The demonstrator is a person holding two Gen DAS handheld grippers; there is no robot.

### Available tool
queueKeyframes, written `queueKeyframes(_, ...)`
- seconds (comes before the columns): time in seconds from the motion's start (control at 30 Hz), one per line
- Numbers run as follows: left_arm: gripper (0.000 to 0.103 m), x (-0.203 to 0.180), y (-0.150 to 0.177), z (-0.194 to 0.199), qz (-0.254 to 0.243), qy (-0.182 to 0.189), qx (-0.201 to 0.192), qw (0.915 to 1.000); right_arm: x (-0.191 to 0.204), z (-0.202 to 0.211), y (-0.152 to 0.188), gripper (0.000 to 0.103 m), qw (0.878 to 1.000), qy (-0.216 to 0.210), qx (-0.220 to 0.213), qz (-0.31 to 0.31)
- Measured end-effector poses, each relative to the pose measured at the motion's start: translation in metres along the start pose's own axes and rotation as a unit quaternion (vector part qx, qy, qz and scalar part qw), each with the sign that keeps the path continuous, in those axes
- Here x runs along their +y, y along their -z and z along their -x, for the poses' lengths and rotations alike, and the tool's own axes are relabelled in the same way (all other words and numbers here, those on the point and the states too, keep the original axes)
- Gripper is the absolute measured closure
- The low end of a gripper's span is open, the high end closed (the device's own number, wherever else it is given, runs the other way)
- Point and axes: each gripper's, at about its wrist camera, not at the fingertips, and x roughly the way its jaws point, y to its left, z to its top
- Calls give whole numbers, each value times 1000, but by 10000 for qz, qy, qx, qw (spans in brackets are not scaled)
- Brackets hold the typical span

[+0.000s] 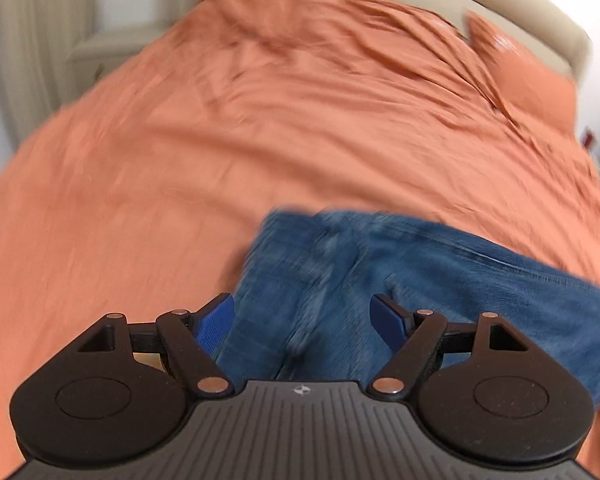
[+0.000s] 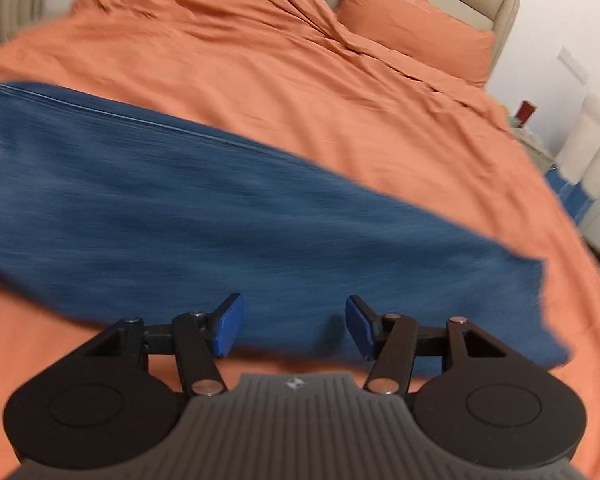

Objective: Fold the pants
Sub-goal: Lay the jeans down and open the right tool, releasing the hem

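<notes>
Blue jeans (image 2: 228, 208) lie flat across a bed's orange duvet (image 2: 300, 80), below the orange pillow (image 2: 416, 28). The left gripper (image 1: 302, 316) and right gripper (image 2: 294, 326) hang above the denim, jaws spread, pinching nothing.

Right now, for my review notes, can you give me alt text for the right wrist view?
Blue jeans lie spread flat across an orange bed cover, blurred by motion. The right claw sits at the bottom of the picture over the jeans' near edge, open with nothing between its blue pads. An orange pillow rests against a beige headboard beyond.
</notes>
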Motion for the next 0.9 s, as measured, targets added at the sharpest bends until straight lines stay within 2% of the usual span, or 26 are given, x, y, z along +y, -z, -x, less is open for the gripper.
queueKeyframes(0.07,12,28,19,-4,724,143,111,9972,29,7,9,50,9997,-163,-64,-186)
queueKeyframes(0.13,12,54,38,-10,1456,583,115,9876,53,12,18,50,9976,-435,-49,-534)
queueKeyframes(0.2,12,75,56,-23,2168,942,97,9716,76,18,26,50,9955,-608,-22,-722)
queueKeyframes(0.3,12,92,75,-51,3105,1355,93,9408,105,24,33,50,9950,-633,58,-776)
queueKeyframes(0.37,13,94,79,-66,3449,1643,-68,9241,120,27,36,50,9952,-642,101,-730)
queueKeyframes(0.4,15,93,78,-71,3538,1730,-143,9191,126,28,36,50,9953,-651,128,-708)
queueKeyframes(0.43,25,92,76,-75,3555,1816,-263,9165,132,29,37,50,9953,-667,140,-688)
queueKeyframes(0.47,41,92,72,-78,3585,1868,-283,9142,136,30,38,50,9953,-688,159,-663)
queueKeyframes(0.5,53,92,67,-81,3609,1744,-235,9159,141,30,38,50,9954,-689,187,-638)
queueKeyframes(0.53,72,91,60,-81,3533,1589,-181,9217,146,30,37,50,9956,-691,214,-603)
queueKeyframes(0.57,80,88,53,-79,3411,1463,-184,9284,149,31,37,50,9956,-705,227,-566)
queueKeyframes(0.63,85,76,39,-61,2931,1053,-493,9490,159,31,34,49,9960,-729,225,-473)
queueKeyframes(0.67,87,70,30,-44,2708,870,-715,9560,164,32,32,49,9961,-751,221,-410)
queueKeyframes(0.73,87,62,22,-16,2505,949,-952,9587,173,35,27,49,9966,-776,178,-204)
queueKeyframes(0.8,87,60,12,7,2359,923,-927,9629,180,40,23,47,9967,-802,146,32)
queueKeyframes(0.83,87,60,7,14,2154,830,-1008,9678,181,43,20,46,9966,-800,144,118)
queueKeyframes(0.9,87,68,2,16,1863,416,-1125,9752,181,49,18,45,9964,-808,134,218)
